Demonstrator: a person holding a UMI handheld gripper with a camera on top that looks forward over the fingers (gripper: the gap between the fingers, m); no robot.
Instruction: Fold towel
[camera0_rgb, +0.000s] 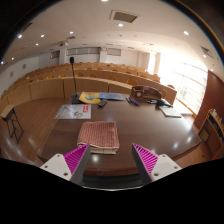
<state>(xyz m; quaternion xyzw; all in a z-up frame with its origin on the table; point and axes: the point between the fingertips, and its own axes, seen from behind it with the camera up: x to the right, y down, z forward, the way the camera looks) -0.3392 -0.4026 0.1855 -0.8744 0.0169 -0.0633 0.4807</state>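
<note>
A reddish-brown folded towel (99, 135) lies on the dark wooden table (150, 128), just ahead of my fingers and a little toward the left one. My gripper (111, 160) is open and empty, its two pink pads (76, 157) spread wide apart over the table's near edge. The towel lies flat in a rectangular shape, its near edge close to the left fingertip but not between the fingers.
Farther back on the table lie a light sheet (73, 112), a yellow and blue object (91, 99) and a dark basket-like item (146, 95). Rows of wooden lecture-hall benches (60, 80) rise beyond. A chair (10, 117) stands at the left.
</note>
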